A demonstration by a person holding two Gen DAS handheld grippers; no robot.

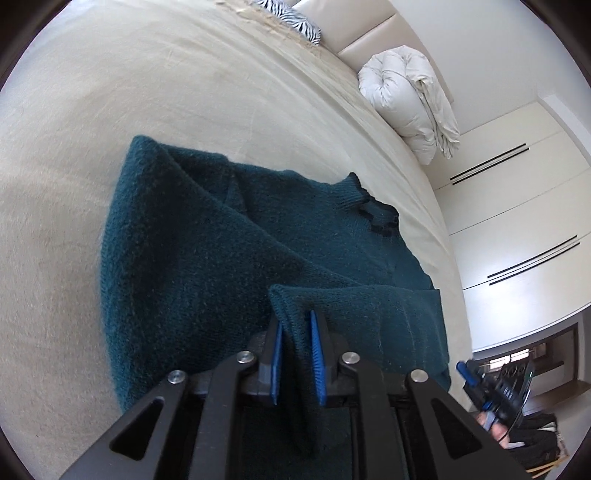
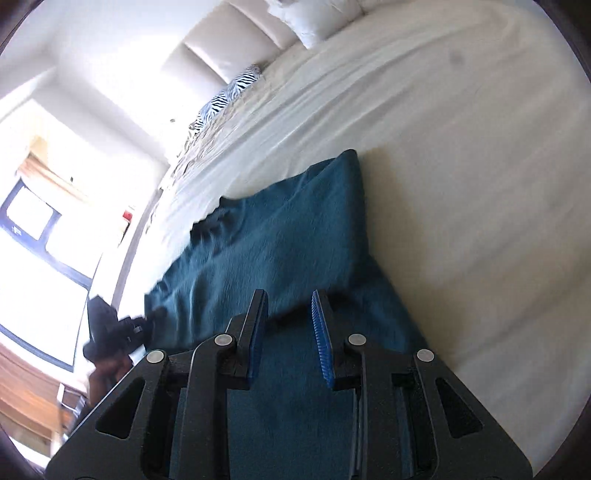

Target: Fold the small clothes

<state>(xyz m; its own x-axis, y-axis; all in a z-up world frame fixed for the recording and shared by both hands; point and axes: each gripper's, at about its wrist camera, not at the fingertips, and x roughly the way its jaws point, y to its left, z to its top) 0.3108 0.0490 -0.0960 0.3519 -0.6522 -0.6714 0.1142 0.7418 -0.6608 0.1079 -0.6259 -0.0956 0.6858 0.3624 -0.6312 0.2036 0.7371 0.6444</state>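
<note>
A dark teal knitted sweater (image 1: 207, 251) lies partly folded on the cream bed sheet (image 1: 92, 110). My left gripper (image 1: 295, 317) is shut on a folded edge of the sweater, with knit fabric pinched between its blue pads (image 1: 317, 354). In the right wrist view the same sweater (image 2: 280, 236) stretches ahead, and my right gripper (image 2: 290, 295) is open just above it, with nothing between its blue pads (image 2: 322, 339). The right gripper also shows at the lower right of the left wrist view (image 1: 491, 387). The left gripper shows at the left of the right wrist view (image 2: 122, 328).
A rolled white duvet (image 1: 410, 99) and a zebra-print pillow (image 1: 295, 18) lie at the head of the bed by the padded headboard (image 1: 373, 33). White wardrobe doors (image 1: 517, 206) stand beyond the bed's edge. A bright window (image 2: 40, 251) is at the left of the right wrist view.
</note>
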